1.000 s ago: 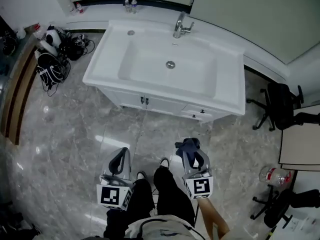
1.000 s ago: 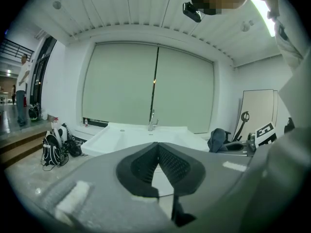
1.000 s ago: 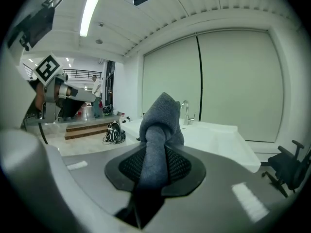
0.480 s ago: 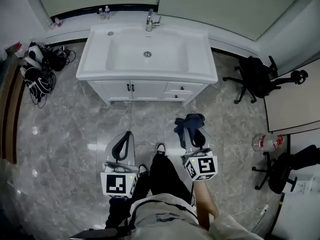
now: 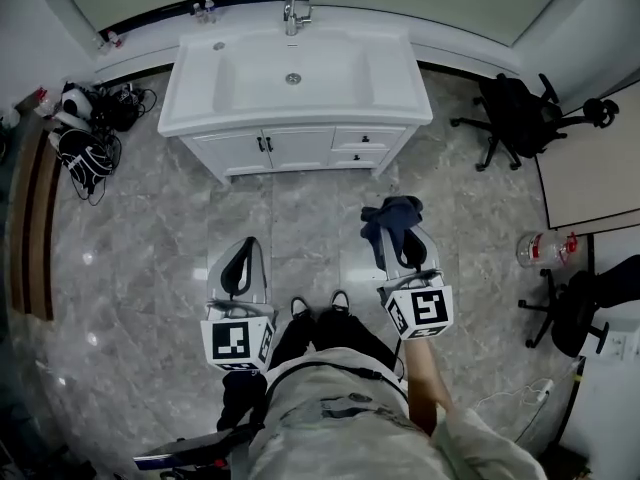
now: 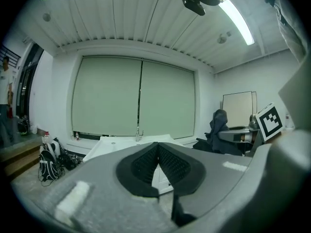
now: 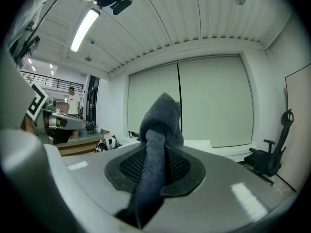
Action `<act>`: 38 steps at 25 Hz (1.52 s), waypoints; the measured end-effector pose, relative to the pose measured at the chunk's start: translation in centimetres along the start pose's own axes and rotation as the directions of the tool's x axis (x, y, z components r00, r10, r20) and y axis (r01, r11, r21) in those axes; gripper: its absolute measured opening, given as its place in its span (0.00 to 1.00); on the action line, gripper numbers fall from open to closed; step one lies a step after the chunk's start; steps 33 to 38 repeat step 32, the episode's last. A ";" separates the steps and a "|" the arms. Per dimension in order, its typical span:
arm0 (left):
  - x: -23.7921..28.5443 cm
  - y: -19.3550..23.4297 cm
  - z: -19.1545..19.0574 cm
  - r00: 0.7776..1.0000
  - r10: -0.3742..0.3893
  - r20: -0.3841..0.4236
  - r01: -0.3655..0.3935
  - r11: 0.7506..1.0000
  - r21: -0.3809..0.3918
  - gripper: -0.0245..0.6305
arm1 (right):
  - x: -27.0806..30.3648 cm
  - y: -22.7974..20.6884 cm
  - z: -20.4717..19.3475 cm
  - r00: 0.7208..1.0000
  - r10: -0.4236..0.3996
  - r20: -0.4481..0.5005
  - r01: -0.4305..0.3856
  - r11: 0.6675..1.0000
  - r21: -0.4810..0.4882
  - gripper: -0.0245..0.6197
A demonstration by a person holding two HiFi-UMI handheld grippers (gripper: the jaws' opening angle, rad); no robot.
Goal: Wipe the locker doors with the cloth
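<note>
A dark blue cloth (image 5: 390, 218) bunches out of my right gripper (image 5: 398, 232), which is shut on it over the grey marble floor. In the right gripper view the cloth (image 7: 160, 125) stands up between the black pads (image 7: 182, 166) and hides the window behind it. My left gripper (image 5: 243, 250) hangs level with it on the left, shut and holding nothing; its pads (image 6: 172, 161) meet at the tip. A white sink cabinet (image 5: 295, 78) with small doors (image 5: 290, 148) stands ahead of both grippers. No lockers show in any view.
A black office chair (image 5: 515, 118) stands right of the cabinet, with a plastic bottle (image 5: 540, 250) on the floor nearer me. Bags and cables (image 5: 85, 133) lie at the left by a wooden step (image 5: 30, 228). A person (image 7: 73, 101) stands far off.
The view has swung and pulled back, so the sink cabinet now sits squarer and farther away at the top. Both grippers keep their pose; the cloth stays in the right one.
</note>
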State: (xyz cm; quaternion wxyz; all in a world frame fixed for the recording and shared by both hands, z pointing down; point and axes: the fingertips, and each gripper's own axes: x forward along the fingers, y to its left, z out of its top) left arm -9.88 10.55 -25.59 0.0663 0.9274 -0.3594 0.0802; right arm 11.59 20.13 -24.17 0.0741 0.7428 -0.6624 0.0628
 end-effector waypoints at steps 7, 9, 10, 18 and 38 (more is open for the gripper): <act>-0.1 -1.4 -0.2 0.999 0.045 -0.007 -0.045 0.999 -0.005 0.04 | -1.4 -1.9 0.4 1.000 0.028 0.010 -0.027 1.000 -0.015 0.16; 0.1 -1.6 0.0 0.999 0.053 -0.005 -0.053 0.999 -0.004 0.04 | -1.6 -2.5 0.4 1.000 0.030 0.007 -0.030 0.999 -0.012 0.15; 0.2 -1.8 0.2 0.998 0.055 -0.003 -0.055 0.998 -0.004 0.04 | -1.7 -2.8 0.5 0.999 0.032 0.010 -0.032 0.999 -0.012 0.15; 0.7 -3.0 0.7 0.997 0.072 -0.002 -0.072 0.997 0.019 0.04 | -2.4 -4.7 1.0 0.999 0.033 0.035 -0.033 0.999 -0.010 0.15; 2.6 -6.8 0.5 1.000 0.012 -0.007 -0.012 1.000 0.012 0.04 | -2.3 -6.3 1.2 0.997 0.054 0.059 -0.057 0.998 0.041 0.16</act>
